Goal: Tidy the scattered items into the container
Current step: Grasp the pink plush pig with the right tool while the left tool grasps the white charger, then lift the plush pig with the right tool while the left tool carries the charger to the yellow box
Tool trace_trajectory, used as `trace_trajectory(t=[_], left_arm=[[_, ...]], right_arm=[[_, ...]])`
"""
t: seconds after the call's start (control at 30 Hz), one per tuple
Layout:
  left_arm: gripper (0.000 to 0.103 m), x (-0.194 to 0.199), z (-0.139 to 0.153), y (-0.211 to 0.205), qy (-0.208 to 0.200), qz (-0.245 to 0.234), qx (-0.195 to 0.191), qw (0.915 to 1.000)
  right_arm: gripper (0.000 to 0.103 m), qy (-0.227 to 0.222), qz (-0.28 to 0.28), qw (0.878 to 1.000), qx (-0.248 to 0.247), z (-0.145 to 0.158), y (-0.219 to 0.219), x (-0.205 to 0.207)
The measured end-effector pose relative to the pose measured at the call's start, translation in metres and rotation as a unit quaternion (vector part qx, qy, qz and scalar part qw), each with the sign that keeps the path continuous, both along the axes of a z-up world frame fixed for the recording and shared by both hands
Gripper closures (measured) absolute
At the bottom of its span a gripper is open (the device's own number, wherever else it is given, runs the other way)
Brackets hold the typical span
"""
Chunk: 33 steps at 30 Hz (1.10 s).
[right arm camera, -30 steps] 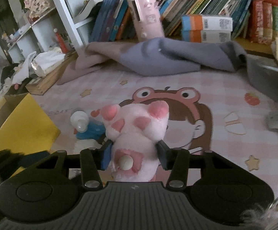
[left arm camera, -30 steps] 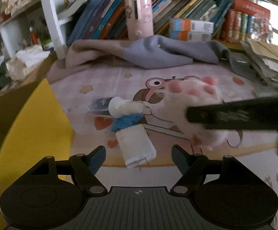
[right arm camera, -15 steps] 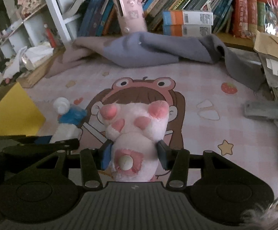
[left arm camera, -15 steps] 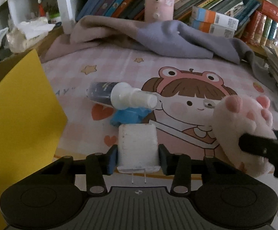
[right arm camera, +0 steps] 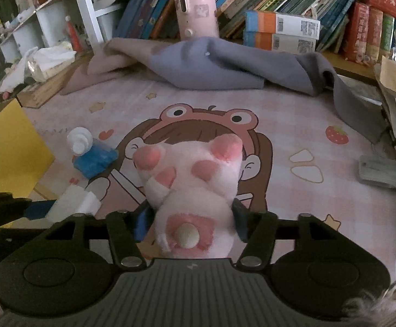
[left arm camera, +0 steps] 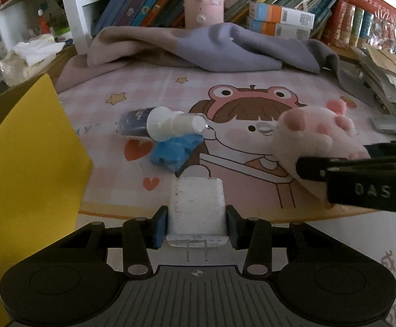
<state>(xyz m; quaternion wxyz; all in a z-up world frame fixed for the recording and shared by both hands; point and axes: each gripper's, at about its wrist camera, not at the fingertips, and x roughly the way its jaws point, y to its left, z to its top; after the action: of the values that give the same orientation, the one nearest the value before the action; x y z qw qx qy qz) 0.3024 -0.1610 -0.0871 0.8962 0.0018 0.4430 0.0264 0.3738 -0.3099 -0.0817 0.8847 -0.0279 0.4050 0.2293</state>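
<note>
My left gripper (left arm camera: 196, 226) is shut on a white plug charger (left arm camera: 196, 207), prongs toward the camera, held over the cartoon mat (left arm camera: 252, 87). The right gripper (right arm camera: 189, 218) grips a pink plush paw (right arm camera: 195, 174) between its pads; its jaws are opening slightly. In the left wrist view, that paw (left arm camera: 315, 141) and a black finger (left arm camera: 361, 185) sit at the right. A white-capped dark bottle (left arm camera: 159, 125) lies on the mat, touching a blue crumpled item (left arm camera: 173, 152). The yellow container (left arm camera: 26, 179) stands at the left.
A grey and beige blanket (left arm camera: 211, 46) is bunched at the mat's far edge, below shelves of books and a pink cylinder (left arm camera: 203, 0). Stacked papers (left arm camera: 388, 81) crowd the right side. A grey flat object (right arm camera: 386, 171) lies by them.
My left gripper closed on the white charger, which lay loose on the mat before. The right gripper, holding the paw, shifted to the right in the left wrist view.
</note>
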Motion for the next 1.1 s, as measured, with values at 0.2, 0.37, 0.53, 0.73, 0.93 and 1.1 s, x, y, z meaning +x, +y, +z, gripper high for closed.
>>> trace_trajectory(t=[0.2,0.37,0.53,0.73,0.93,1.1], left_arm=[[0.061,-0.013,0.017,0.002,-0.019,-0.002,-0.006,0.9998],[0.061,-0.025,0.03,0.004,-0.027,-0.004,-0.025,0.9993],[0.061,-0.039,0.042,0.002,-0.033,-0.01,-0.046,0.9983],[0.061,-0.058,0.062,0.003,-0.053,-0.02,-0.07,0.996],[0.061,-0.077,0.083,0.01,-0.07,-0.036,-0.102,0.9917],[0.061,-0.091,0.094,0.018,-0.082,-0.041,-0.126,0.9878]], right_arm=[[0.054,-0.007,0.006,1.0,0.011,0.01,-0.006,-0.013],[0.054,-0.006,0.013,1.0,0.023,0.02,-0.012,-0.028],[0.054,-0.003,0.017,0.999,0.034,0.031,-0.019,-0.045],[0.054,-0.011,0.021,0.999,0.037,0.046,-0.025,-0.066],[0.054,-0.024,0.011,0.999,0.041,0.065,-0.032,-0.089],[0.054,-0.022,-0.005,0.999,0.045,0.075,-0.035,-0.109]])
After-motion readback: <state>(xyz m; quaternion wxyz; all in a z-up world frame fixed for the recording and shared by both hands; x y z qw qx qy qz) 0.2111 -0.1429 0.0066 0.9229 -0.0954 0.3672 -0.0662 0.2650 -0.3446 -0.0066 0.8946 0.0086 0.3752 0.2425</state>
